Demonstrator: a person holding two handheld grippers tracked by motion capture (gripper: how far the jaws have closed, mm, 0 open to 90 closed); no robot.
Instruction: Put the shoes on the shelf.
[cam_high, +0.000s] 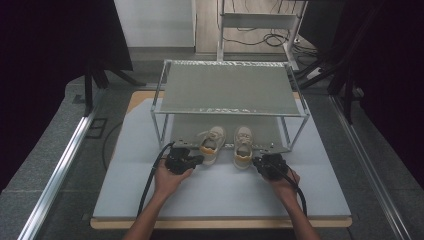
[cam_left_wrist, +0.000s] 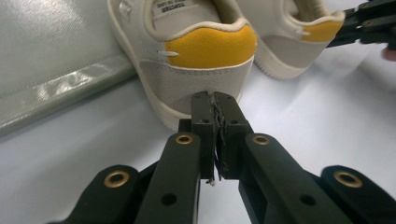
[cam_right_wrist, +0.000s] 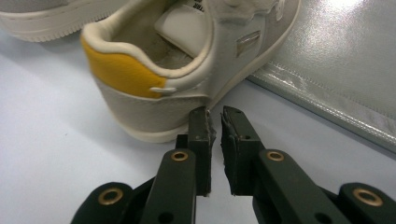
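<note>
Black left hand-held gripper (cam_high: 196, 160) closed, empty; right hand-held gripper (cam_high: 256, 162) slightly parted, both behind shoe heels.

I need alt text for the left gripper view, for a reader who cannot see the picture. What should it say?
The left gripper, its two black jaws pressed together, points at the heel of a cream sneaker with a yellow heel tab, standing on a pale table surface. A second matching sneaker stands beyond it, with the other gripper at its heel.
</note>
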